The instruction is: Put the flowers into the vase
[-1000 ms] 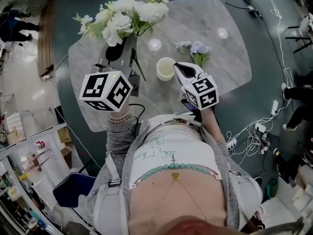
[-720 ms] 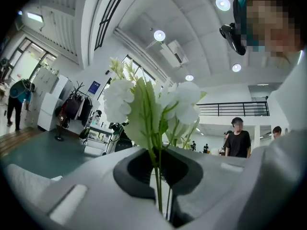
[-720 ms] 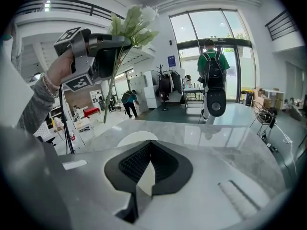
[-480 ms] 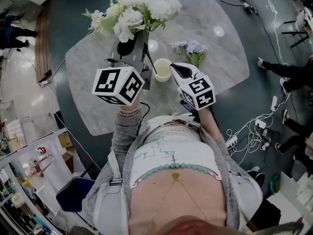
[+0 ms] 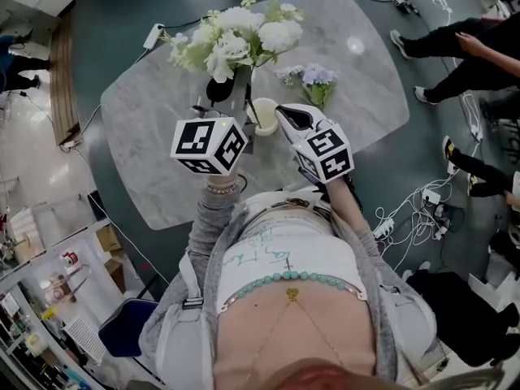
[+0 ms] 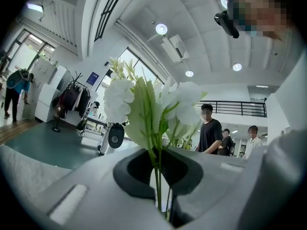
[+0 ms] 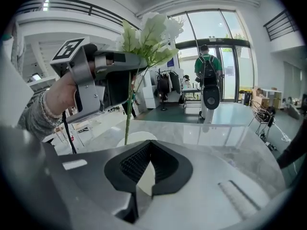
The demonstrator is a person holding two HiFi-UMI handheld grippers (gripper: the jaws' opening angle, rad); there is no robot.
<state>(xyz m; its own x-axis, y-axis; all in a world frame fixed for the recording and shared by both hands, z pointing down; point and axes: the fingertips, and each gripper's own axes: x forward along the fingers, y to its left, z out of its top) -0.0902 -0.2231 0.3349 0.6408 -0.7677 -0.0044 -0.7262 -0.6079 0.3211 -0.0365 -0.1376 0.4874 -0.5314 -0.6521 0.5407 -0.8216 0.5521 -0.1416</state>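
Observation:
A bunch of white flowers (image 5: 240,35) stands upright with its green stems pinched in my left gripper (image 5: 230,94), which is shut on them. In the left gripper view the blooms (image 6: 144,104) rise straight up from between the jaws. The stem ends hang at the cream vase (image 5: 262,114), which stands on the marble table (image 5: 357,96); whether they are inside it is hidden. My right gripper (image 5: 291,116) is beside the vase, its jaws shut on nothing. In the right gripper view the stem (image 7: 128,114) drops toward the vase rim (image 7: 135,138). Small blue flowers (image 5: 313,78) lie beyond the vase.
The table's front edge is close to the person's body. Cables and a power strip (image 5: 382,230) lie on the floor to the right, where people's legs (image 5: 455,51) pass. A blue chair (image 5: 122,340) stands at lower left, and shelving fills the left edge.
My left gripper has carried the white flowers rightward, to the vase. The right gripper has shifted slightly left and stays by the vase. People have walked in at the upper right.

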